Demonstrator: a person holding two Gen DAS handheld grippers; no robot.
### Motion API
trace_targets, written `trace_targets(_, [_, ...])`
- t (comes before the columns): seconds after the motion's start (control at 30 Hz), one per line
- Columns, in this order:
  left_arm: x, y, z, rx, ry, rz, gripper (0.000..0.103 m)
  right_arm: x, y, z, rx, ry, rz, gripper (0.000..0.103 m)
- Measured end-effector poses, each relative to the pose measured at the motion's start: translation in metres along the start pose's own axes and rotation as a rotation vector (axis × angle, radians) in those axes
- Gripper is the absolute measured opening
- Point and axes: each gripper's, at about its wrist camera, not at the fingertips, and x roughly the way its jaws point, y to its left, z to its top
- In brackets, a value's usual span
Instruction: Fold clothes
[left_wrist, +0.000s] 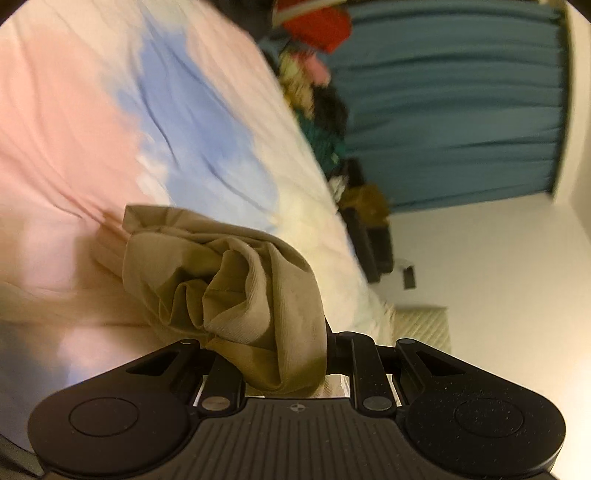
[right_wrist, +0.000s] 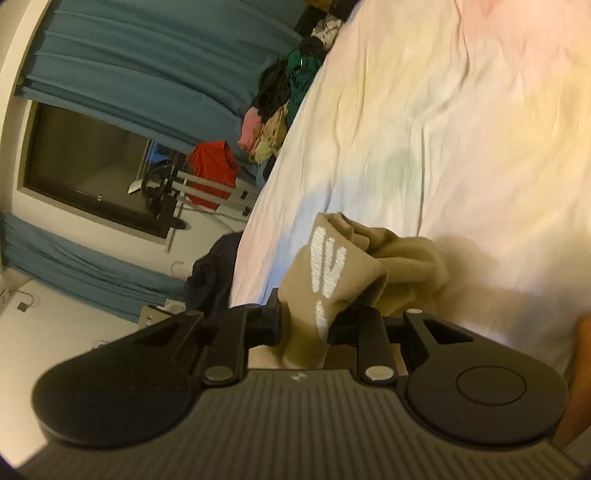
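1. Two views, left wrist first: the left gripper (left_wrist: 271, 354) is clamped on a thick bunch of the tan garment (left_wrist: 229, 284), with its jaws drawn in against the cloth. The cloth balloons forward in loose, rolled folds above the bedsheet (left_wrist: 74, 129), a pastel sheet of pink, blue and cream. Whether the far end of the bunch touches the sheet I cannot tell.

2. Right wrist view: the right gripper (right_wrist: 304, 325) pinches another part of the garment (right_wrist: 369, 273), here a narrower strip bearing a white print (right_wrist: 327, 266). Its jaws are nearly together on the cloth. The rest slumps in a soft heap just ahead, above the bedsheet (right_wrist: 443, 129). A pile of clothes (right_wrist: 284, 96) sits at the bed's far edge, and a curtain (right_wrist: 147, 55) hangs behind.

3. Handling, as a judgement: the cloth looks light, thin and limp, with fine ribbing, so it will sag and bunch wherever it is unsupported. It is neither fragile nor slippery, though a thick wad could creep out of a pinch.

4. Where to hold: single-layer edges such as a hem, shoulder seam or corner would probably let it hang flat. The current bunched grips hide those edges, so spreading it on the sheet likely comes first.
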Motion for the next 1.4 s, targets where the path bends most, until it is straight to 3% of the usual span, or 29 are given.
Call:
trace_targets(0.1, [0.037,-0.025,0.002,-0.016,0.038,0.063,0.020,0.006,-0.006,0.038,-0.013,-0.024,-0.023,0.025])
trace_targets(0.23, [0.118,-0.067,0.018,0.071,0.070,0.075,0.020,0.041,-0.030,0.098,0.035,-0.091,-0.071,0.025])
trace_targets(0.37, [0.198,-0.110,0.034,0.157,0.102,0.087,0.020,0.069,-0.028,0.162,0.035,-0.235,-0.095,0.025])
trace_targets(0.53, [0.268,-0.154,0.053,0.307,0.044,0.034,0.026,0.094,-0.008,0.217,-0.080,-0.388,-0.097,0.025])
trace_targets(0.63, [0.289,-0.142,0.035,0.479,-0.016,0.066,0.028,0.116,-0.026,0.224,-0.123,-0.393,-0.121,0.025])
trace_targets(0.73, [0.302,-0.093,0.012,0.525,0.034,0.125,0.027,0.135,-0.069,0.214,-0.102,-0.317,-0.173,0.025])
trace_targets(0.83, [0.305,-0.041,-0.005,0.564,0.093,0.179,0.026,0.143,-0.110,0.190,-0.075,-0.224,-0.236,0.025])
trace_targets(0.9, [0.299,-0.018,-0.016,0.620,0.096,0.207,0.028,0.142,-0.129,0.172,-0.085,-0.193,-0.249,0.026])
trace_targets(0.97, [0.290,-0.005,-0.026,0.670,0.054,0.207,0.036,0.139,-0.139,0.160,-0.101,-0.184,-0.248,0.031])
trace_targets(1.0, [0.285,-0.006,-0.034,0.708,0.030,0.211,0.039,0.138,-0.142,0.157,-0.107,-0.184,-0.249,0.034])
trace_targets(1.07, [0.276,-0.014,-0.047,0.780,0.003,0.236,0.047,0.133,-0.138,0.154,-0.108,-0.182,-0.292,0.051])
trace_targets(1.13, [0.269,-0.032,-0.058,0.840,0.010,0.269,0.068,0.127,-0.127,0.156,-0.100,-0.164,-0.330,0.062])
trace_targets(1.23, [0.241,-0.059,-0.070,0.913,-0.005,0.262,0.086,0.111,-0.103,0.152,-0.143,-0.148,-0.354,0.086])
trace_targets(1.33, [0.205,-0.085,-0.083,0.987,-0.035,0.248,0.103,0.087,-0.068,0.147,-0.249,-0.165,-0.351,0.084])
trace_targets(1.4, [0.175,-0.101,-0.091,1.034,-0.085,0.237,0.103,0.068,-0.041,0.138,-0.329,-0.197,-0.328,0.084])
